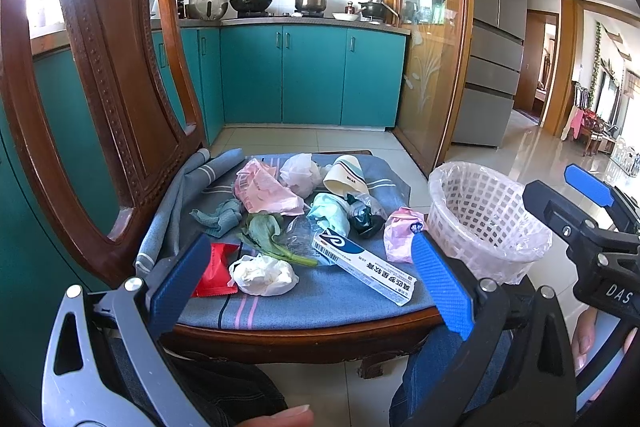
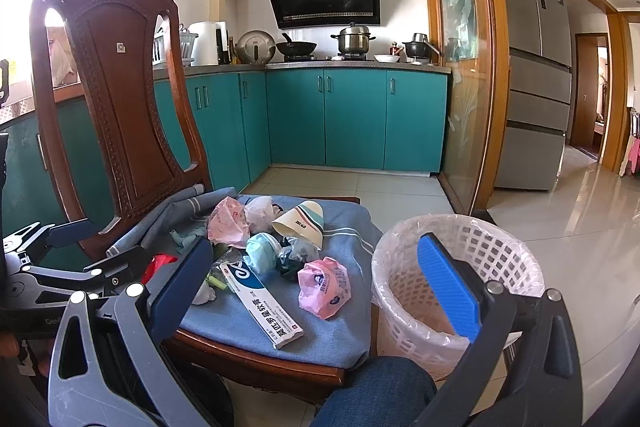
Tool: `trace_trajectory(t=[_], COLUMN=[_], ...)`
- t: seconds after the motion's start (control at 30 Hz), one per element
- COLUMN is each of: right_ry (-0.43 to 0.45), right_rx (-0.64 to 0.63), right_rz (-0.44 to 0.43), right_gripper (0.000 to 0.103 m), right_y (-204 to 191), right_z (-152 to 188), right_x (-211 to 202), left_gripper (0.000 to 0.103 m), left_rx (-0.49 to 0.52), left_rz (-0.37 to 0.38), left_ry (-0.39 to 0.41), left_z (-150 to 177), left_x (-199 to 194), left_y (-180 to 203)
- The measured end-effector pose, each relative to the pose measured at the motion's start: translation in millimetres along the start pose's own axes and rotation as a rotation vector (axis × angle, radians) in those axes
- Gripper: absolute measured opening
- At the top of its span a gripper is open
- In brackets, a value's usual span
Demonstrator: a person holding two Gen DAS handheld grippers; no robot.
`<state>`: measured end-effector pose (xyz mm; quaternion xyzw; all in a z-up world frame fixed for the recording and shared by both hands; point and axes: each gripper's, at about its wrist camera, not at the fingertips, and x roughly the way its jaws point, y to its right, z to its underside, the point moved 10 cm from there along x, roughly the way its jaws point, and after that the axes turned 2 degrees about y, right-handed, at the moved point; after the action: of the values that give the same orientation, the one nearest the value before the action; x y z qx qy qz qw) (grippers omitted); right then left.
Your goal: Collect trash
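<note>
Both the left gripper (image 1: 308, 291) and right gripper (image 2: 316, 291) hang spread and empty before the chair seat (image 1: 280, 311), where trash such as the toothpaste box (image 1: 364, 267) lies loose, the lined basket (image 2: 460, 267) standing just beside it for easy drops.

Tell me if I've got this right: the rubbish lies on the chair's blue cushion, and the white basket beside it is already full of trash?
Not quite. The rubbish does lie on the chair's blue cushion, but the white basket beside it holds no trash yet: the right wrist view looks into it and shows only its clear plastic liner.
</note>
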<state>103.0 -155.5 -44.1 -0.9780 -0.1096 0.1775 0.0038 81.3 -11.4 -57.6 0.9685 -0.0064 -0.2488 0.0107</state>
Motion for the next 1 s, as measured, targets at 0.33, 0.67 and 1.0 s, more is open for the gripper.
trace_trajectory(t=[0.33,0.67,1.0], right_ry=[0.0,0.0,-0.025], right_rx=[0.0,-0.001,-0.013], right_rz=[0.003,0.004,0.032], right_gripper=[0.1,0.1,0.1], right_y=[0,-1,8], right_z=[0,0,-2], right_x=[1,1,10], left_gripper=[0.1,0.1,0.1], left_rx=[-0.001,-0.001,0.014], left_rz=[0.0,-0.001,-0.098], left_ry=[-0.003,-0.005,-0.055], left_z=[0,1,10], left_x=[0,0,15], left_y=[-1,-1,-18])
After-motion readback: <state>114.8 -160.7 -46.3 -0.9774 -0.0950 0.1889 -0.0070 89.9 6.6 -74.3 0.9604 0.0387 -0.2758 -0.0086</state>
